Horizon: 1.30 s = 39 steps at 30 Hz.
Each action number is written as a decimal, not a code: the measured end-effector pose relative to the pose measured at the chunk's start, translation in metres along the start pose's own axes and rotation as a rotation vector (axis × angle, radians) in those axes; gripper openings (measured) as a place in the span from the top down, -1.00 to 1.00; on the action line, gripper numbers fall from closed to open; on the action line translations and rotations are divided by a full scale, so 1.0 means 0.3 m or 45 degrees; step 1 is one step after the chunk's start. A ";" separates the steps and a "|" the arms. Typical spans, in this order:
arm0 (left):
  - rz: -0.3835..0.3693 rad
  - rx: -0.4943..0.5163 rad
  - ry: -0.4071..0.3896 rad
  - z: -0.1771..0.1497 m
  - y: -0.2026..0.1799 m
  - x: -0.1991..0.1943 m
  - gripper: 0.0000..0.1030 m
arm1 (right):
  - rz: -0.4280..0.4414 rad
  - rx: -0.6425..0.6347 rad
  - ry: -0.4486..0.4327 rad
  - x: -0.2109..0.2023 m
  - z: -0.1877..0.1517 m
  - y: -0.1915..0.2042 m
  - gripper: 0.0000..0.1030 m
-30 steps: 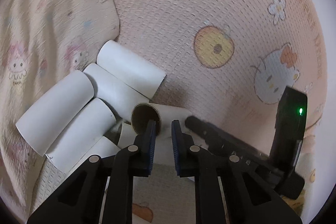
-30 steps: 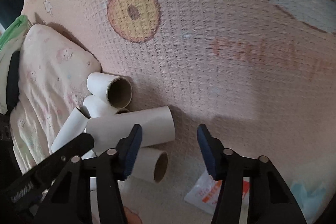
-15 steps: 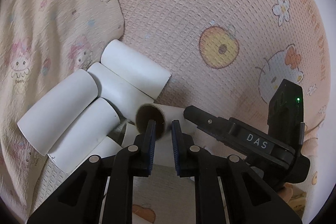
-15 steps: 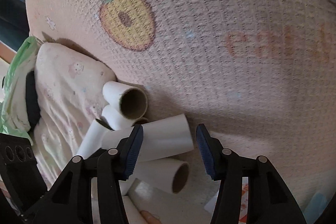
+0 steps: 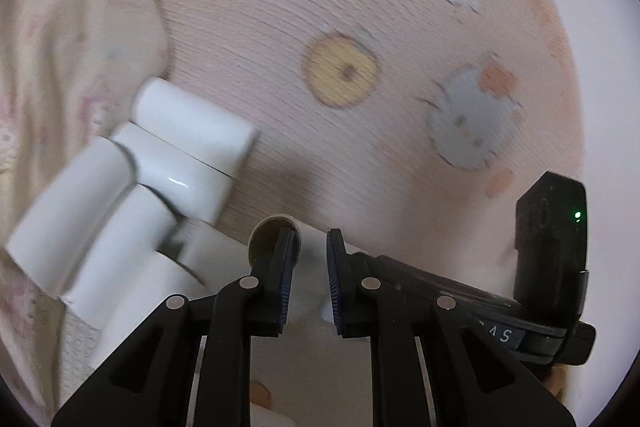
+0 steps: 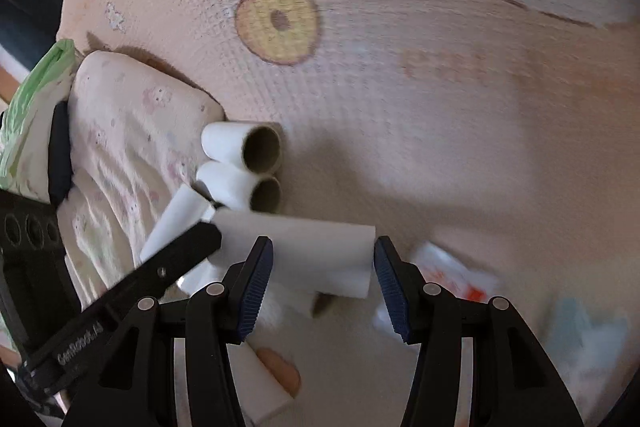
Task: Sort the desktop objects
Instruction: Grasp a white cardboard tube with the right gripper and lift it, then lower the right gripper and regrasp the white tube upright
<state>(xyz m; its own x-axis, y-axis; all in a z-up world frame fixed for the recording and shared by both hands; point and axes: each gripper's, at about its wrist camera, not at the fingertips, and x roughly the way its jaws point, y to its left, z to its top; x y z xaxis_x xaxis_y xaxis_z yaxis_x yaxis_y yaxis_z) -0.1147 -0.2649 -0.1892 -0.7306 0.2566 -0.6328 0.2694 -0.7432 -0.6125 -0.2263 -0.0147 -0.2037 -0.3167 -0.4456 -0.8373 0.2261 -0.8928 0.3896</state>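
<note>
A white cardboard tube (image 6: 312, 251) with a brown inside hangs level just above the mat. My left gripper (image 5: 311, 255) is shut on its open end (image 5: 269, 235), one finger in the mouth and the other outside the wall. In the right wrist view that left finger (image 6: 180, 255) reaches in from the lower left to the tube's left end. My right gripper (image 6: 320, 275) is open and points down at the same tube. The tube lies across its gap without touching the pads. More white tubes (image 5: 180, 147) are piled to the left.
The pile of tubes (image 6: 240, 155) leans against a pale printed cushion (image 6: 132, 131), with a green packet (image 6: 44, 95) behind it. A white and orange sachet (image 6: 452, 275) and a pale blue wrapper (image 6: 580, 327) lie at the lower right. The pink printed mat (image 6: 440, 107) covers the surface.
The right gripper has shifted, so the held tube now lies across its open gap instead of left of it. The left gripper has tilted with the tube still in its grip.
</note>
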 end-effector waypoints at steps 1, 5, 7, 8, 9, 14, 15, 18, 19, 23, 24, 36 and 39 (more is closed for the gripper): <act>-0.030 0.004 0.026 -0.010 -0.005 0.004 0.67 | -0.018 0.023 0.004 -0.021 -0.022 -0.017 0.02; -0.165 0.012 0.171 -0.050 -0.011 0.013 0.67 | -0.082 0.085 0.007 -0.086 -0.097 -0.058 0.02; -0.207 0.050 0.236 -0.075 -0.034 0.020 0.67 | -0.122 0.112 0.002 -0.120 -0.141 -0.068 0.02; -0.222 0.069 0.263 -0.087 -0.050 0.027 0.67 | -0.141 0.119 -0.003 -0.134 -0.158 -0.069 0.02; -0.239 0.088 0.292 -0.098 -0.063 0.032 0.67 | -0.170 0.121 -0.010 -0.155 -0.184 -0.072 0.02; -0.288 0.155 0.404 -0.152 -0.107 0.052 0.67 | -0.224 0.149 -0.010 -0.210 -0.282 -0.093 0.02; -0.287 0.169 0.418 -0.163 -0.118 0.055 0.67 | -0.226 0.161 -0.011 -0.218 -0.299 -0.098 0.02; -0.266 0.233 0.458 -0.188 -0.155 0.063 0.67 | -0.259 0.186 -0.012 -0.238 -0.348 -0.097 0.02; -0.253 0.257 0.467 -0.192 -0.170 0.071 0.67 | -0.276 0.184 -0.008 -0.244 -0.367 -0.094 0.02; -0.245 0.322 0.512 -0.218 -0.189 0.064 0.67 | -0.332 0.185 -0.004 -0.252 -0.425 -0.078 0.02; -0.248 0.329 0.522 -0.224 -0.192 0.061 0.67 | -0.338 0.184 0.000 -0.256 -0.439 -0.077 0.02; -0.272 0.424 0.652 -0.369 -0.253 0.013 0.66 | -0.312 0.352 -0.024 -0.348 -0.702 -0.088 0.02; -0.241 0.487 0.682 -0.395 -0.276 0.033 0.67 | -0.282 0.391 -0.002 -0.349 -0.765 -0.086 0.02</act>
<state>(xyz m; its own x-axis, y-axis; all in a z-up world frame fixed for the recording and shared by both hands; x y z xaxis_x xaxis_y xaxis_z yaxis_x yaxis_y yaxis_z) -0.0700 -0.1276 -0.2007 -0.3058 0.6007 -0.7387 -0.1451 -0.7962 -0.5874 0.0125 0.0700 -0.2141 -0.3287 -0.2391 -0.9137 -0.1348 -0.9456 0.2960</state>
